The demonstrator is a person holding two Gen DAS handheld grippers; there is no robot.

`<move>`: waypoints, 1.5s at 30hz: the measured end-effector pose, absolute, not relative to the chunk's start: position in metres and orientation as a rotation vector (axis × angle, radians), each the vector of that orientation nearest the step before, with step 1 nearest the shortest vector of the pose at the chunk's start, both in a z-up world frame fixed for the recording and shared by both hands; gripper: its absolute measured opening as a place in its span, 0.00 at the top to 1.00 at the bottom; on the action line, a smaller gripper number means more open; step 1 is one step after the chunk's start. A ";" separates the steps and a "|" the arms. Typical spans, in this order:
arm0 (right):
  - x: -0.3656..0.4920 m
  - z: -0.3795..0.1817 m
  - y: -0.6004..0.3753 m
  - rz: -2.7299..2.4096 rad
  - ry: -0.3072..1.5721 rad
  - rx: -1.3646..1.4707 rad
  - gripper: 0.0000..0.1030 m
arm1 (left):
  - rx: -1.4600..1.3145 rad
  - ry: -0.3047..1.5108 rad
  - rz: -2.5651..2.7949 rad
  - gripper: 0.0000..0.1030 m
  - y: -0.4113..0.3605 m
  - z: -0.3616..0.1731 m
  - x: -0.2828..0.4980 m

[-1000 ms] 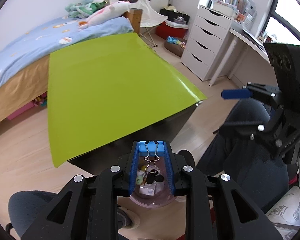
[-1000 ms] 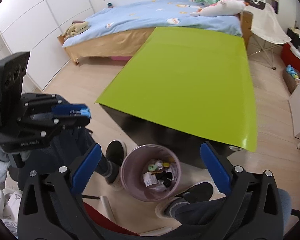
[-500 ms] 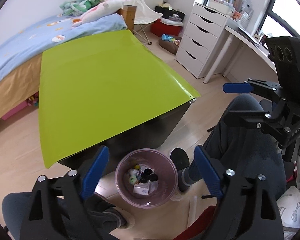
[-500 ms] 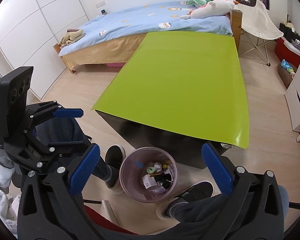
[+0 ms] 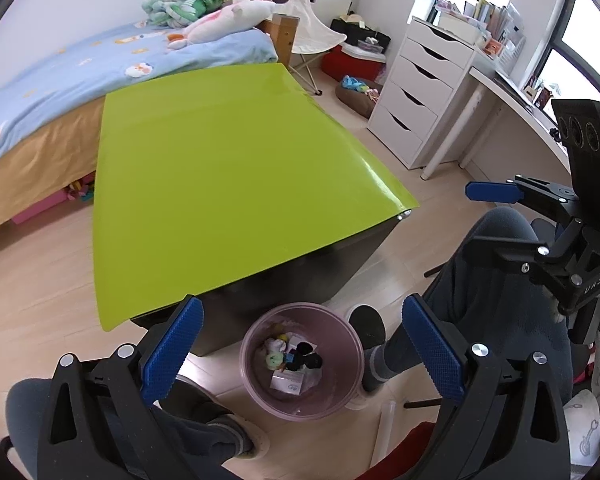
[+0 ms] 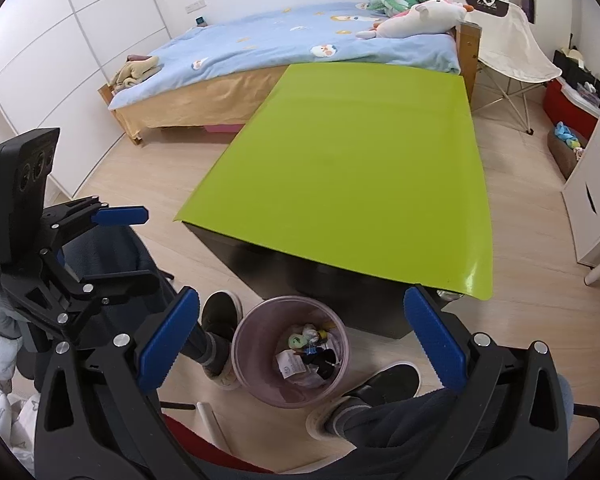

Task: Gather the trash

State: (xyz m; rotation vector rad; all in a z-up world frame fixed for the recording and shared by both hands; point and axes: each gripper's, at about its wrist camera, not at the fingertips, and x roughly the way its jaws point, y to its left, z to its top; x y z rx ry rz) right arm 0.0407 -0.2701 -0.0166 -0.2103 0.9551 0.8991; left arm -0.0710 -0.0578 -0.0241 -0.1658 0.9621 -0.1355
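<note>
Left gripper (image 5: 300, 344) and right gripper (image 6: 302, 334), each with blue textured pads, are both held above the translucent pink round wastebasket (image 5: 256, 384) on the pale wooden floor (image 5: 32, 292); both sets of jaws are spread wide and hold nothing. The basket stands just beside the black table with a lime-green glossy top (image 5: 220, 184), between the seated person's shoes. Inside lies mixed trash (image 6: 310, 354): crumpled paper, a green ring, dark pieces, possibly a small blue clip.
</note>
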 end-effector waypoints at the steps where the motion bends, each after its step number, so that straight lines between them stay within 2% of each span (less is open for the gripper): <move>1: 0.042 -0.015 -0.270 0.897 0.951 -0.205 0.03 | -0.164 0.959 -0.126 0.07 -0.056 -0.023 -0.071; 19: 0.101 0.029 -0.232 0.793 0.822 -0.206 0.03 | -0.158 0.803 -0.025 0.07 -0.010 0.023 -0.025; 45: 0.112 0.030 -0.221 0.774 0.805 -0.221 0.03 | -0.135 0.848 0.094 0.06 -0.003 0.018 -0.006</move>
